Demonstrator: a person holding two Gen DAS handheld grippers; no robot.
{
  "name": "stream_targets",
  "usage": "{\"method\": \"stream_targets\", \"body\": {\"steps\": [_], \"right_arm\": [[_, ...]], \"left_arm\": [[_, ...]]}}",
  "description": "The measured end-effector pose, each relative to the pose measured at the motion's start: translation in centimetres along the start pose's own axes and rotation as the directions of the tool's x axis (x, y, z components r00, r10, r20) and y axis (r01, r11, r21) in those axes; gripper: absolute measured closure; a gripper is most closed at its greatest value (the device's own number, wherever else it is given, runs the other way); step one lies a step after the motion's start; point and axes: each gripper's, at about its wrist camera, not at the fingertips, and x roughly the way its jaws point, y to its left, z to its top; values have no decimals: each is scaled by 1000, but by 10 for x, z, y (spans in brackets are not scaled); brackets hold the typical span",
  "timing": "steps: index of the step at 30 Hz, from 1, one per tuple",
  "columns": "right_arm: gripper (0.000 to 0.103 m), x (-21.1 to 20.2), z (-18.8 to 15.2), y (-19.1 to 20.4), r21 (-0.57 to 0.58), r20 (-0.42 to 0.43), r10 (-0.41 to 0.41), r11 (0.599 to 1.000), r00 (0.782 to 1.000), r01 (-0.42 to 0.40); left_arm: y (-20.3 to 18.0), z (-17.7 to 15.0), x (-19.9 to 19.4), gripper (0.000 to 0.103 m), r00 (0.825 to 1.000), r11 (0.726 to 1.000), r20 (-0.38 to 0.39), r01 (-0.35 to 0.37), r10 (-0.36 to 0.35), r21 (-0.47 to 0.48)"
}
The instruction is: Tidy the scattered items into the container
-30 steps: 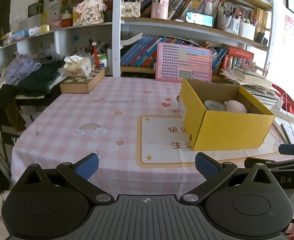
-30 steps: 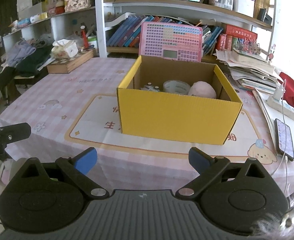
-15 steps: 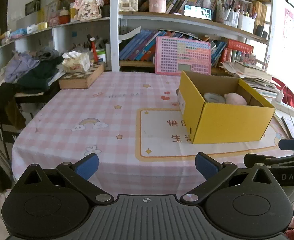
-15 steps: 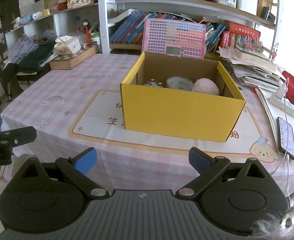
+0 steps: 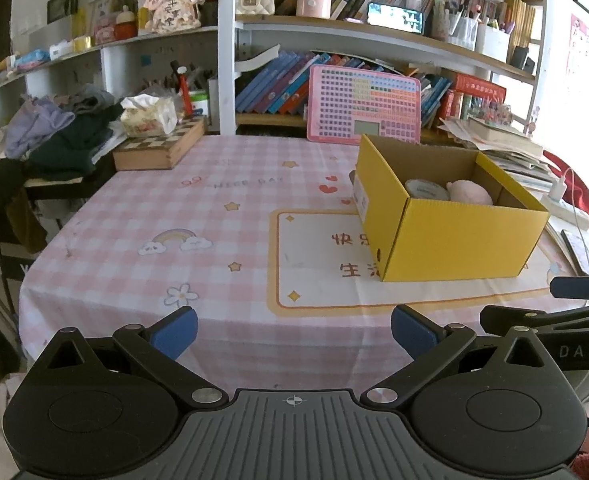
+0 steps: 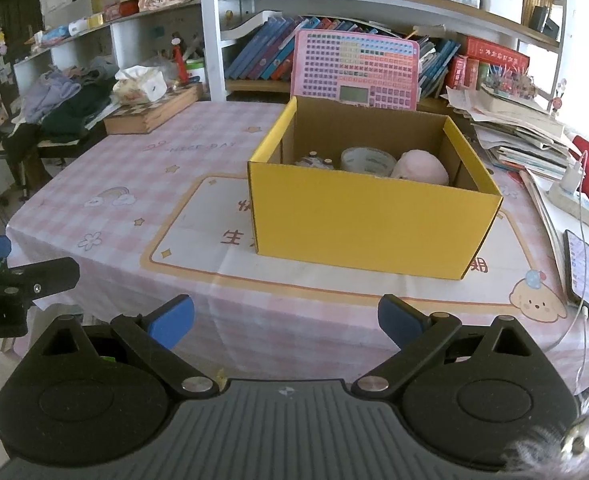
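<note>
Both tongs apart, empty, held off the desk (image 5: 222, 236) edge.
Yellow box (image 6: 370, 220) sits ahead of right tongs (image 6: 285, 322), ahead-right of left tongs (image 5: 293, 330); tape roll (image 6: 368, 160) and pink plush (image 6: 420, 166) inside.

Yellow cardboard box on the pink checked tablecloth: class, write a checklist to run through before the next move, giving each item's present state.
1. Yellow cardboard box open on top: ok.
2. Roll of tape and pink plush toy inside the box: ok.
3. Left gripper open, nothing between its fingers: ok.
4. Right gripper open, nothing between its fingers: ok.
5. No loose item on the pink checked tablecloth near the box: ok.
6. Space left in the box: cannot tell.
</note>
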Motion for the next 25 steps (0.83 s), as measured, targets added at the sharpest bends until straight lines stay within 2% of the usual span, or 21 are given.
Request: {"method": "stream_targets", "body": {"steps": [15, 25], "right_arm": [[4, 6, 2, 2, -3, -17, 16, 1000, 1000, -16], [4, 8, 1, 0, 0, -26, 17, 1000, 1000, -17]], "left_arm": [[3, 0, 3, 0, 1000, 1000, -11, -4, 4, -1], [2, 0, 1, 0, 1000, 1000, 12, 0, 1, -25]]}}
